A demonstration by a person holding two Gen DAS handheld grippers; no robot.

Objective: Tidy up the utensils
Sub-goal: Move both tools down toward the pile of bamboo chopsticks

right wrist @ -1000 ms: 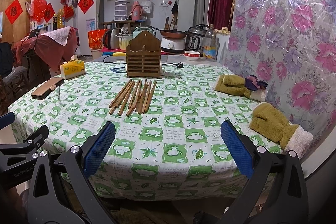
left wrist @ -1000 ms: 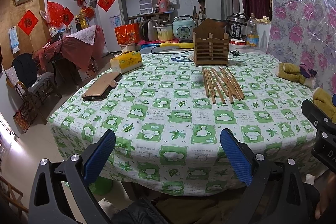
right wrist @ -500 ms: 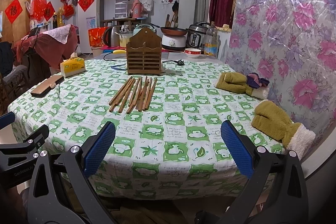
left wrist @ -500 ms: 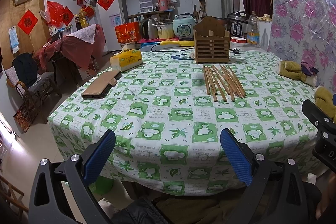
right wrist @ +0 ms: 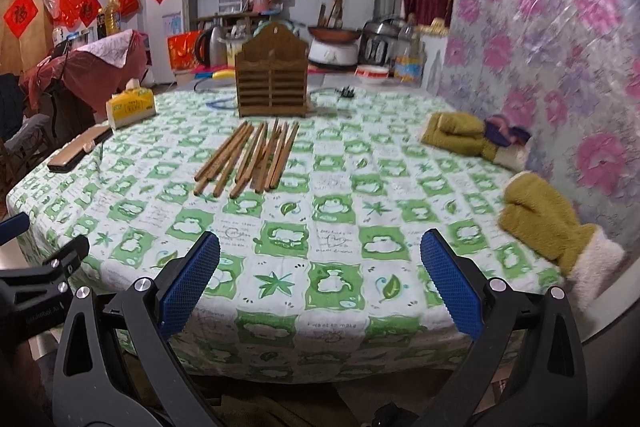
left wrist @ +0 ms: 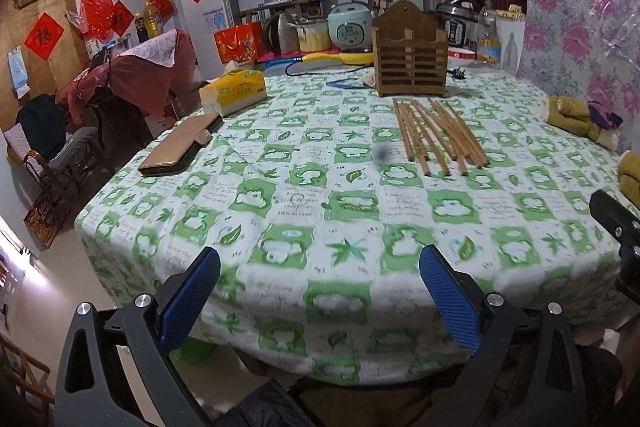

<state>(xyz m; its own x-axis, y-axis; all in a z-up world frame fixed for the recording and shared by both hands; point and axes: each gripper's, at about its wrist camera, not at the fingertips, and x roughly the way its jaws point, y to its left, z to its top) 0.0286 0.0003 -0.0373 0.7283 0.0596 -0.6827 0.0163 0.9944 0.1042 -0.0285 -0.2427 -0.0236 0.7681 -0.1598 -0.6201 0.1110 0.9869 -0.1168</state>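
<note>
Both the left claw (left wrist: 320,291) and the right claw (right wrist: 320,287) hang released, holding nothing. The chopsticks (right wrist: 250,157) lie loose on the worktop (right wrist: 340,227) before the wooden holder (right wrist: 272,87). Better to pinch one stick near its end and lift it slowly.

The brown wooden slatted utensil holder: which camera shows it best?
The right wrist view: the brown wooden slatted utensil holder stands near centre, front-on, both compartments visible. The left wrist view shows the holder too, whole, but off to the right and turned slightly.

Brown wooden chopsticks (right wrist: 250,158) are lying loosely fanned on the tablecloth, just before the upright slatted wooden holder (right wrist: 273,89).
</note>
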